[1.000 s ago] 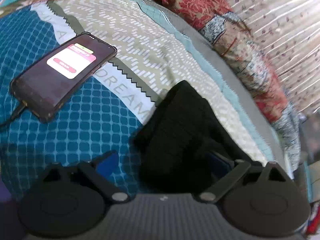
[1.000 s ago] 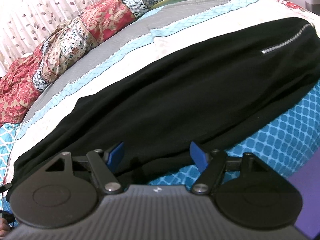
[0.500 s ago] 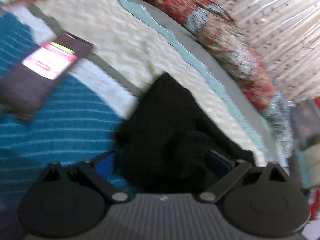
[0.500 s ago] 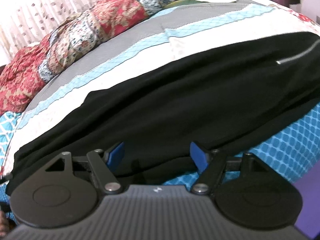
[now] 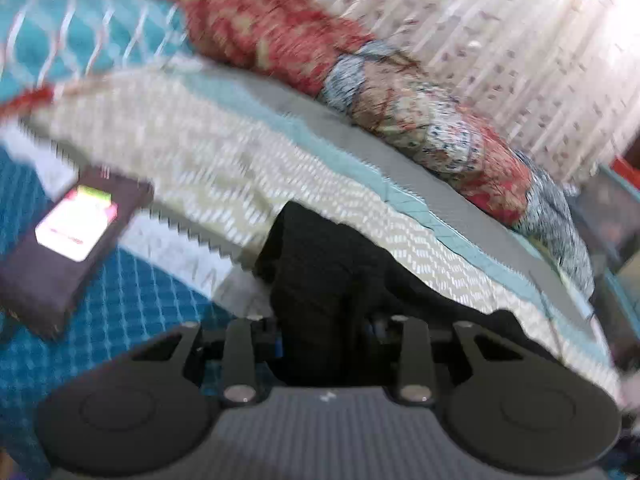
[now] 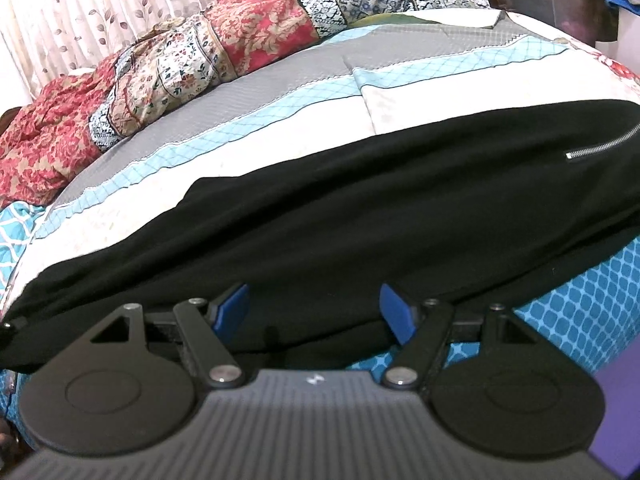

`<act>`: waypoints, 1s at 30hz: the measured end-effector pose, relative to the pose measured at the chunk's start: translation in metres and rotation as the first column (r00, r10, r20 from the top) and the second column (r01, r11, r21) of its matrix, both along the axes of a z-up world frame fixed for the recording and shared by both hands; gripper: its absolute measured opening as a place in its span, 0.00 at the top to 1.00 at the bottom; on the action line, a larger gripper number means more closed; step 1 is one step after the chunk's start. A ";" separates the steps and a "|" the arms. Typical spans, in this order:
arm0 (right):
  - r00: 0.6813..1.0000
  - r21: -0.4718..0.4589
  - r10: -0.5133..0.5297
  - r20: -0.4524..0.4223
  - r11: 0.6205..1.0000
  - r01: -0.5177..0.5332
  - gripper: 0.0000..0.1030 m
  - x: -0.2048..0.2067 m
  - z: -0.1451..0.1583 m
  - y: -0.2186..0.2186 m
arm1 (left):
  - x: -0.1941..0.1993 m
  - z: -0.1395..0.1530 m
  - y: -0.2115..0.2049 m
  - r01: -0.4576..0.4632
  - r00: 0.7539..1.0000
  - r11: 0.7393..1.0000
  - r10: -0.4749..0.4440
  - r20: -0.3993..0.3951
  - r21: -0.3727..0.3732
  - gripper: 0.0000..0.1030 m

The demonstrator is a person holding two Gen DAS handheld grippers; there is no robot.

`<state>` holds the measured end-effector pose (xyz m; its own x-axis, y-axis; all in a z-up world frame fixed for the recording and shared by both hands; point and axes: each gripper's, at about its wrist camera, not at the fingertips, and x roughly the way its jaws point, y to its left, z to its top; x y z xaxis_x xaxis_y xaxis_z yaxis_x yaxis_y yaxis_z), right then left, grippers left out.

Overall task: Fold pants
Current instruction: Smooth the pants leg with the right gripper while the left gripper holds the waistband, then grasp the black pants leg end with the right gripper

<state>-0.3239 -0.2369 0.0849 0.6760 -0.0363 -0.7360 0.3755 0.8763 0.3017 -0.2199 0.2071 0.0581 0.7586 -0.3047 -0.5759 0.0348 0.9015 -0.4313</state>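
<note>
The left gripper (image 5: 326,330) has just been closing its jaws, which now pinch the leg end of the long black fabric pants (image 6: 360,220), probably to carry it over for a fold. The right gripper (image 6: 314,312) holds its jaws wide above the pants' near edge, gripping nothing. The pants lie stretched across the patterned bed cover (image 6: 280,96), near a dark smartphone with a lit screen (image 5: 76,232).

The left tool (image 5: 326,334) has just been closing; its jaws now pinch a bunched end of the black pants (image 5: 320,272). The right tool (image 6: 314,312) hangs with jaws spread wide, gripping nothing.
</note>
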 end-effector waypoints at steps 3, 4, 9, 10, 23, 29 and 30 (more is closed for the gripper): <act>1.000 0.004 0.005 -0.006 1.000 -0.005 0.28 0.001 -0.001 0.002 | 0.001 -0.007 0.002 -0.012 0.999 1.000 0.013 -0.034 0.014 0.70; 1.000 0.009 0.004 -0.007 1.000 -0.004 0.28 0.001 -0.001 0.002 | 0.005 -0.013 0.006 -0.029 0.997 1.000 0.029 -0.069 -0.001 0.70; 0.998 0.064 -0.060 -0.033 0.996 0.062 0.28 -0.008 -0.008 -0.018 | 0.014 -0.031 0.021 -0.070 0.985 0.993 0.054 -0.161 -0.092 0.69; 0.996 0.084 -0.085 -0.039 0.993 0.088 0.28 -0.012 -0.010 -0.025 | 0.015 -0.031 0.021 -0.068 0.985 0.994 0.053 -0.162 -0.087 0.69; 0.981 0.418 -0.188 -0.041 0.889 0.188 0.26 -0.031 -0.035 -0.057 | 0.025 -0.030 0.019 -0.092 0.973 0.991 0.070 -0.219 -0.093 0.68; 0.975 0.441 -0.224 -0.015 0.873 0.207 0.28 -0.031 -0.035 -0.067 | 0.026 -0.030 0.018 -0.096 0.971 0.991 0.073 -0.229 -0.093 0.68; 0.971 0.450 -0.240 -0.010 0.866 0.219 0.28 -0.032 -0.036 -0.070 | 0.026 -0.030 0.018 -0.097 0.970 0.991 0.073 -0.230 -0.093 0.68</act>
<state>-0.3561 -0.3072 0.0494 0.7213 0.1295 -0.6804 0.5264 0.5358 0.6601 -0.1936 0.2251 0.0286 0.6385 -0.3111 -0.7040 -0.1488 0.8475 -0.5095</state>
